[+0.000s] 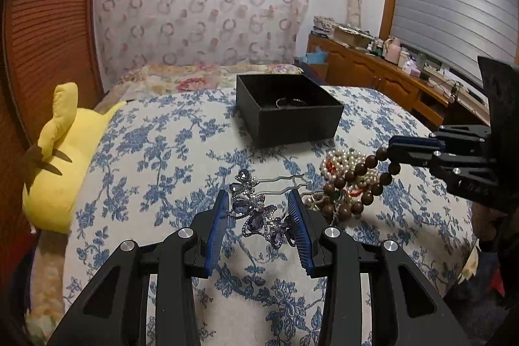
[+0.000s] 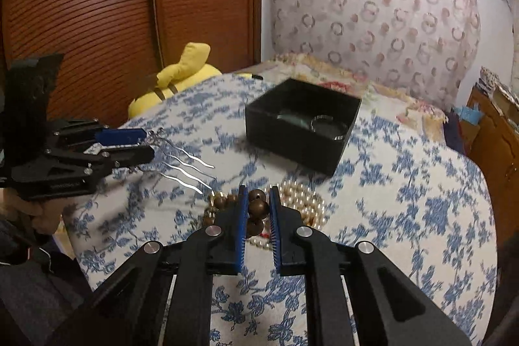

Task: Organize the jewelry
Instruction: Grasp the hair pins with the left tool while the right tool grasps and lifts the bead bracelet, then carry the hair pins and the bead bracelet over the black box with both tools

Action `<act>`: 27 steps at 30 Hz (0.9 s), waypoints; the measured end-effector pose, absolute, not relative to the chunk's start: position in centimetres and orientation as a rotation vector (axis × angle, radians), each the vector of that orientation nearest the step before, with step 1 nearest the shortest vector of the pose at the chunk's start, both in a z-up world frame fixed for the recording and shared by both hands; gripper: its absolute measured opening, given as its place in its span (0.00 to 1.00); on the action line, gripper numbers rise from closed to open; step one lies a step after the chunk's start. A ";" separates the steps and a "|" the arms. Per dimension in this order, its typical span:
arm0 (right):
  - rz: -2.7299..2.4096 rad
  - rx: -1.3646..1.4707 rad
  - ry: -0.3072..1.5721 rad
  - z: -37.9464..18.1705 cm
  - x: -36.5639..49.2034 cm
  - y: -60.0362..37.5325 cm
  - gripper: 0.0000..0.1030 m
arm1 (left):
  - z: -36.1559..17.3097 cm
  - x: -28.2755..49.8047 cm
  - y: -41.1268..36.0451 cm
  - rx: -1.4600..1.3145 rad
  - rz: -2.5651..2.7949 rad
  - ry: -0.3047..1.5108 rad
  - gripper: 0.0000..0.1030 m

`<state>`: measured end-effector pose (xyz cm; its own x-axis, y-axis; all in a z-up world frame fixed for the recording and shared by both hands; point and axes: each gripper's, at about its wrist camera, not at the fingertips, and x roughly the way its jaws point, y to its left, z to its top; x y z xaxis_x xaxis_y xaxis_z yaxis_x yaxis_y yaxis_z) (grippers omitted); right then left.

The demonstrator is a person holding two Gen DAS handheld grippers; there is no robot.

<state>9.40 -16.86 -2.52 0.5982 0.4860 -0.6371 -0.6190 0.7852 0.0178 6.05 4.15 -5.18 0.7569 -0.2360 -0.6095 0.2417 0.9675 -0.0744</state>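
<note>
A purple jewelled hair comb (image 1: 258,211) with silver prongs lies on the blue-flowered bedspread (image 1: 155,158). My left gripper (image 1: 259,196) is open with its fingers either side of the comb; the comb's prongs show in the right wrist view (image 2: 188,166). My right gripper (image 2: 258,196) is shut on a brown wooden bead bracelet (image 2: 256,208), which hangs from it in the left wrist view (image 1: 363,180) over a pile of pearl necklaces (image 1: 340,161). A black open box (image 1: 288,112) stands beyond with a ring-shaped piece (image 2: 322,122) inside.
A yellow plush toy (image 1: 61,164) lies at the bed's left edge beside a brown slatted wardrobe (image 2: 97,21). A patterned headboard cover (image 1: 201,2) stands behind the bed. A wooden cabinet (image 1: 373,70) with clutter runs along the right wall.
</note>
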 end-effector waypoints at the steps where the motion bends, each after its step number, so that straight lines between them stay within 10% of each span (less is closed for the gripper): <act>1: 0.649 -0.214 0.663 -2.2 9.4 -16.8 0.14 | -5.0 6.0 4.0 0.014 -0.260 0.659 0.35; 27: 0.647 -0.203 0.527 4.0 11.1 -17.4 0.14 | -3.7 6.8 3.6 0.012 -0.268 0.624 0.35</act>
<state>11.06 -17.42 3.96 0.6726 0.5200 -0.5264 -0.6205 0.7840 -0.0183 6.83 3.63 -3.74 0.7780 -0.2444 -0.5788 0.2515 0.9653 -0.0695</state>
